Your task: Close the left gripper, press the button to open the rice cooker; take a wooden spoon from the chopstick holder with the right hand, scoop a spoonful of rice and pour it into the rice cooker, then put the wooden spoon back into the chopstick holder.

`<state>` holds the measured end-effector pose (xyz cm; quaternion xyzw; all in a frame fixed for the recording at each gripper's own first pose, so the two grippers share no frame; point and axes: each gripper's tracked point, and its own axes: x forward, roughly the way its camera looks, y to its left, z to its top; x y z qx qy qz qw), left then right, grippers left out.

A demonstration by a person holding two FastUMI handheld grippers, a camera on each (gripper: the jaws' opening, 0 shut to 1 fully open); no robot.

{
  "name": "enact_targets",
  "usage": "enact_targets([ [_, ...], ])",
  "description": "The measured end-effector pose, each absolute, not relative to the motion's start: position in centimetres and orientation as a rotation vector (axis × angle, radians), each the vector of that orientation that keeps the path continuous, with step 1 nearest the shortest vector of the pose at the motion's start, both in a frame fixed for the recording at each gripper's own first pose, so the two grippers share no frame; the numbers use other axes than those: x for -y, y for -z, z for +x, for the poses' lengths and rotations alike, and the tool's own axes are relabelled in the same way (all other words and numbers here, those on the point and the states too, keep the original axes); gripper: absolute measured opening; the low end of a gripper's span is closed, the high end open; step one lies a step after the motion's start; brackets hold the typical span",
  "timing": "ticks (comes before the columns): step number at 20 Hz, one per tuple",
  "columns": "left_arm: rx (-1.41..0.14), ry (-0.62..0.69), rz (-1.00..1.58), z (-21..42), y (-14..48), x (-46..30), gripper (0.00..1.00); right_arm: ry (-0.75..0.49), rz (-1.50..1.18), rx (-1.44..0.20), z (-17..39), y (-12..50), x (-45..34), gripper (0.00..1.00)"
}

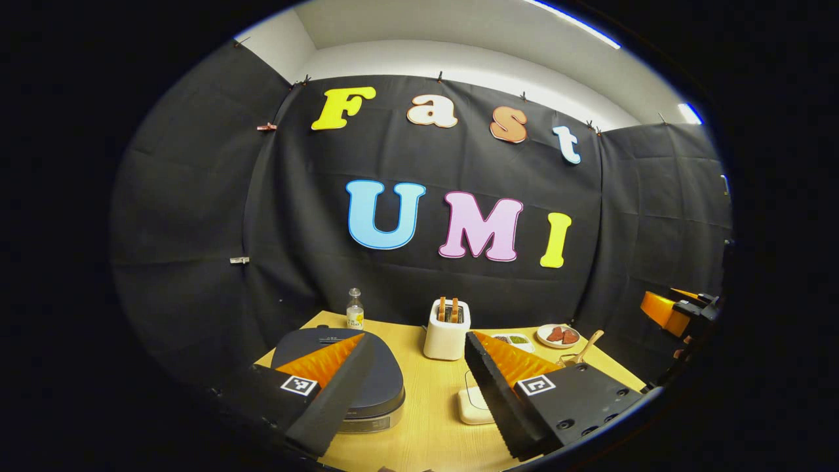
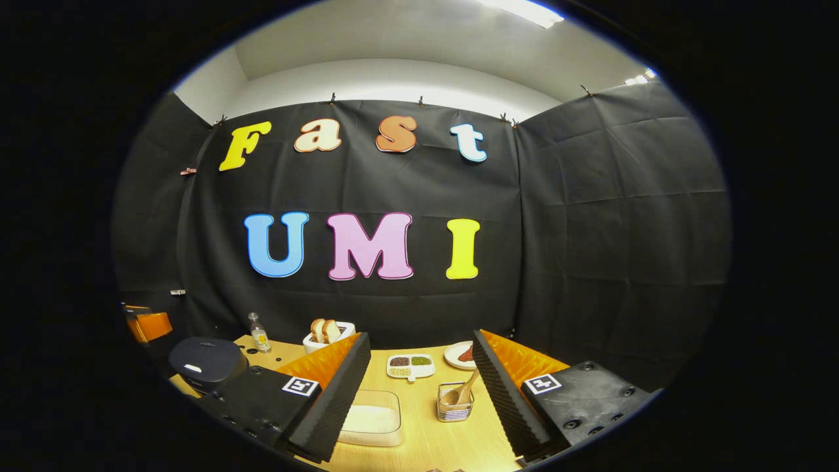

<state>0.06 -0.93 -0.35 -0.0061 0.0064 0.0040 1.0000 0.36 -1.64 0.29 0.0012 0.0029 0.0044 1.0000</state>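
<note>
With both tongs spread, we should first press the left tongs (image 1: 413,393) together, then push the cooker (image 1: 354,373) button just beneath them.

rice cooker (image 1: 367,387): my left gripper's finger covers its front left in the left gripper view.
rice box (image 2: 371,417): its left side sits behind my finger, low centre of the right gripper view.
chopstick holder (image 1: 569,358): mostly hidden behind my finger.
bottle (image 2: 260,334): too small to tell its label.
divided dish (image 2: 410,364): contents too small to name.
</note>
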Motion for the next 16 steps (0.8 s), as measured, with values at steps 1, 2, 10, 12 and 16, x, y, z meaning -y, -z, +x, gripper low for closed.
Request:
enact_targets([
  [1, -0.018, -0.014, -0.011, 0.2, 0.4, 0.9, 0.95, -0.011, 0.003, -0.009, 0.4, -0.2, 1.9, 0.98],
  [2, -0.027, -0.019, -0.013, 0.2, 0.8, 0.8, 0.95, -0.015, 0.007, -0.014, 0.6, -0.1, 2.0, 0.98],
  [10, -0.095, -0.115, 0.013, 0.8, 1.3, -0.4, 0.95, -0.056, -0.001, -0.093, 2.4, 2.4, 2.8, 0.98],
  [12, -0.121, -0.13, 0.006, 1.0, 1.8, -1.0, 0.95, -0.082, -0.02, -0.118, 2.8, 3.4, 2.4, 0.98],
  [16, -0.209, -0.139, -0.024, 1.5, 3.8, -2.4, 0.93, -0.116, -0.034, -0.122, 3.7, 3.9, 2.3, 0.98],
])
